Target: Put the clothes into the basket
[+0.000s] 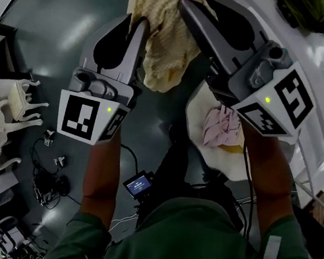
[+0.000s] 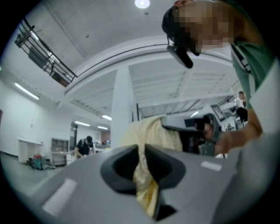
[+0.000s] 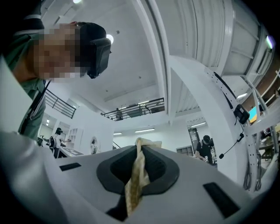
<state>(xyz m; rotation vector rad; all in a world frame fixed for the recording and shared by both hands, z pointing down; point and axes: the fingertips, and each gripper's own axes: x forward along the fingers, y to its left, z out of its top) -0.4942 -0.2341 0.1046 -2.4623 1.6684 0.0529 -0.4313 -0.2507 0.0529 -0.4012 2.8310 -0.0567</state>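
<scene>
Left gripper (image 2: 141, 164) and right gripper (image 3: 138, 168) are each clamped narrow on a fold of the yellow garment (image 1: 162, 42), held in the air. Basket (image 1: 199, 108), pink clothes (image 1: 222, 127) inside, sits at 5 o'clock of it.

Risk: a thin pinch slips or the release is uneven, and the cloth lands on the dark glossy floor (image 1: 57, 21).

No tabletop in view. White chairs (image 1: 9, 111) at 9 o'clock, cables (image 1: 49, 187) at 7.

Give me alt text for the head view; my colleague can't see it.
The left gripper and right gripper clamp one pale yellow knitted cloth above a dark floor. Beneath, a white basket holds a pink garment.
</scene>
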